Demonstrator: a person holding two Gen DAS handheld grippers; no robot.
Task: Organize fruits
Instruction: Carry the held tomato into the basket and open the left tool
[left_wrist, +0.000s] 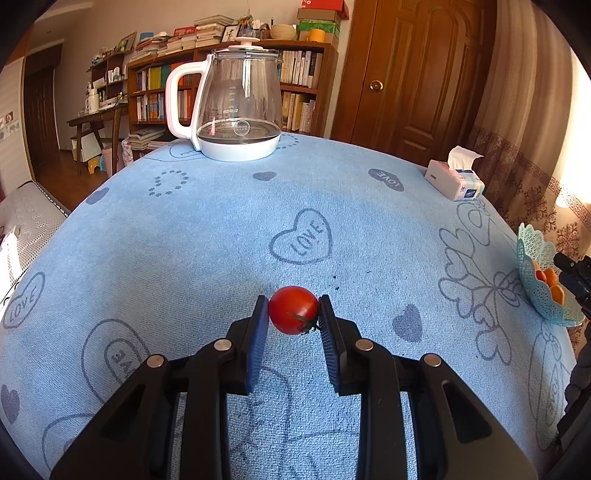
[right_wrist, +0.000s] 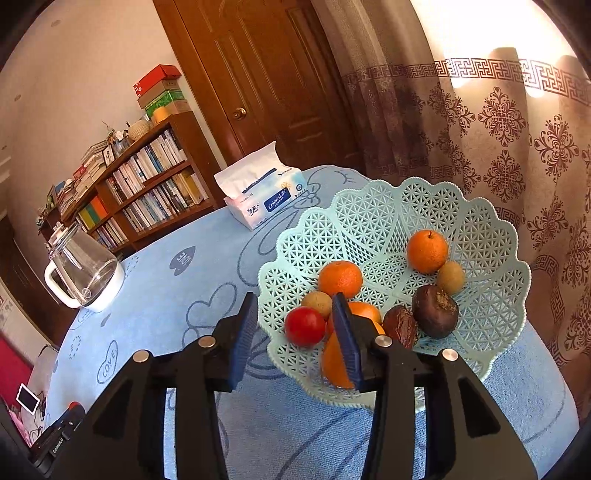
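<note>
Pinching a small red tomato (left_wrist: 293, 309) between its blue pads, the left tool (left_wrist: 293, 314) is pressed together on the fruit just above the blue worktop (left_wrist: 221, 229), with the green stem turned toward the right-hand pad. From this tool the pale lattice basket (left_wrist: 532, 266) lies far out at about three o'clock, cut off by the frame edge so that only one wall and a few orange pieces show. That sideways gap is what the coming move seems to turn on: the tomato has to travel right, well apart from where it is now. The glass kettle (left_wrist: 236, 107) stands at twelve o'clock, the tissue pack (left_wrist: 456, 181) near one o'clock. Over at the basket, the right tool (right_wrist: 295, 325) has its jaws spread and gripping nothing, one finger outside the rim, the other inside among the fruit. A second tomato (right_wrist: 304, 326) sits loose between them. Its right finger hides part of the oranges (right_wrist: 340, 278) behind it, and the dark fruits (right_wrist: 434, 310) at two o'clock are hard to identify.
</note>
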